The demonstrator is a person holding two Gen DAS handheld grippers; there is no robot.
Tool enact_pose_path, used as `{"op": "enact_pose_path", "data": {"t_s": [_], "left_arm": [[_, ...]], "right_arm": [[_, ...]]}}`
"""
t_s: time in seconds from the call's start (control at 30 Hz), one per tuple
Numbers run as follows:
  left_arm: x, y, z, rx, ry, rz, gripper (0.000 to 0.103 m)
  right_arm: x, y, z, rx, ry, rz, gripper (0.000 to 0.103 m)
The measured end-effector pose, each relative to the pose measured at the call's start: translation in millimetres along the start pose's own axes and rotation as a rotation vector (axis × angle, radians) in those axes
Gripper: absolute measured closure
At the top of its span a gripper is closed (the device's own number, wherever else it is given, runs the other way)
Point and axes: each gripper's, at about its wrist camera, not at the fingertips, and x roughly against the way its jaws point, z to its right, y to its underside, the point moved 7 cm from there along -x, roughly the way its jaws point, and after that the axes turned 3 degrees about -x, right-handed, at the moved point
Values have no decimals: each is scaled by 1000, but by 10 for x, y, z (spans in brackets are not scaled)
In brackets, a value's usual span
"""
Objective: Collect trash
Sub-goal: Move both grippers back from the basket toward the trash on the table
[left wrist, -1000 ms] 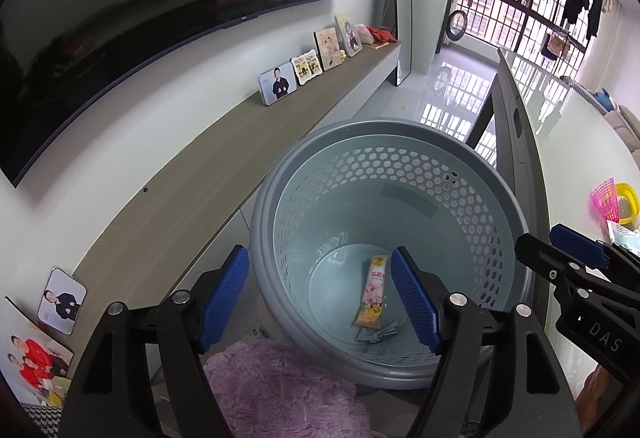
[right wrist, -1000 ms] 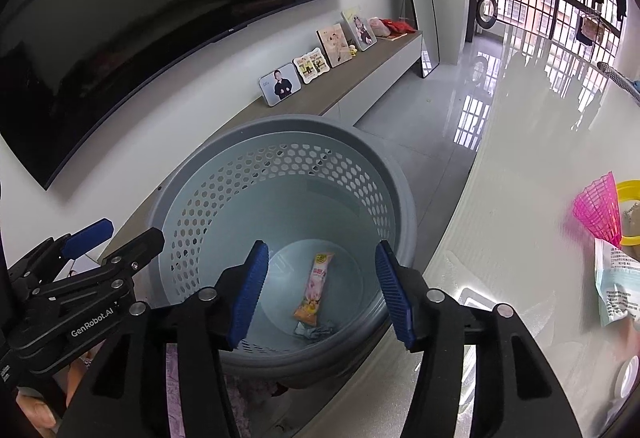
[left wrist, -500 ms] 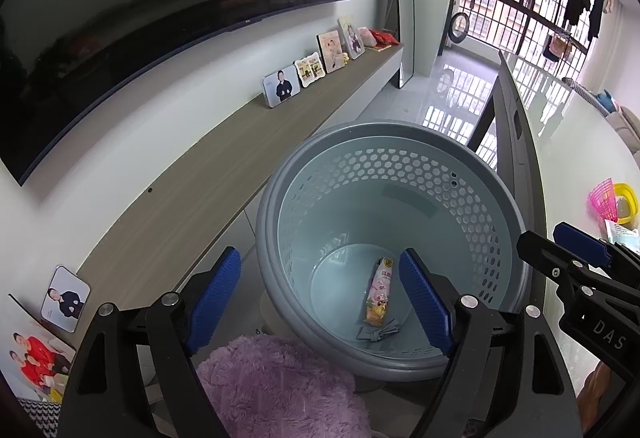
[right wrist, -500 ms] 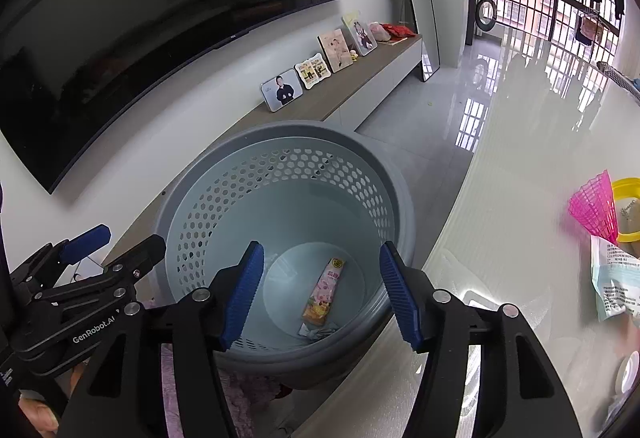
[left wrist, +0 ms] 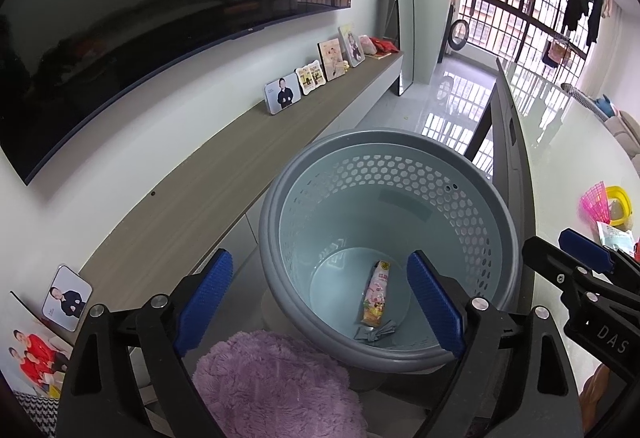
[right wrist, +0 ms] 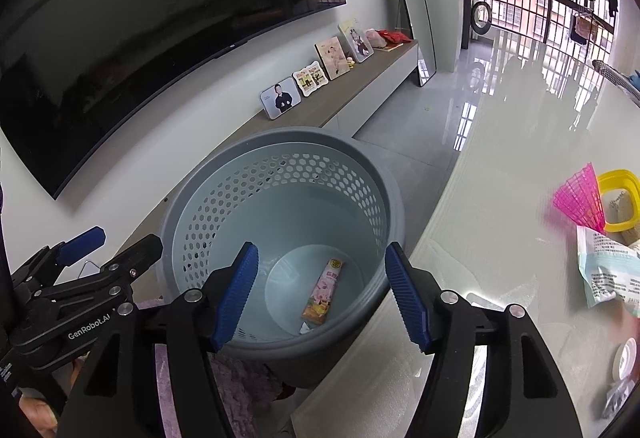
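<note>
Purple fluffy cushion (left wrist: 276,386) fills left view; right shows pink shuttlecock (right wrist: 580,200).

Left gripper (left wrist: 320,304): jaws spread wide, nothing between the blue pads (left wrist: 434,306); pointing forward and down.
Right gripper (right wrist: 322,292): jaws spread wide, pads (right wrist: 236,292) bare, nothing held; same downward tilt.
Relative pose: side by side, near each other, not touching; each shows in the other's view.
</note>
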Motion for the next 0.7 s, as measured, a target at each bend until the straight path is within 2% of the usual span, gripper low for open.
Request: {"op": "enact_pose_path", "data": {"t_s": [0.17,0.43,0.7], "left_arm": [[29,0,75,-10,16,9,12],[28,25,277,-36,45,0,11],[84,65,560,-73,83,-1,10]], "right_arm": [[113,33,126,-44,14,18,39],[251,168,429,-117,53,23,34],[471,353,743,-168,101,35,34]]}}
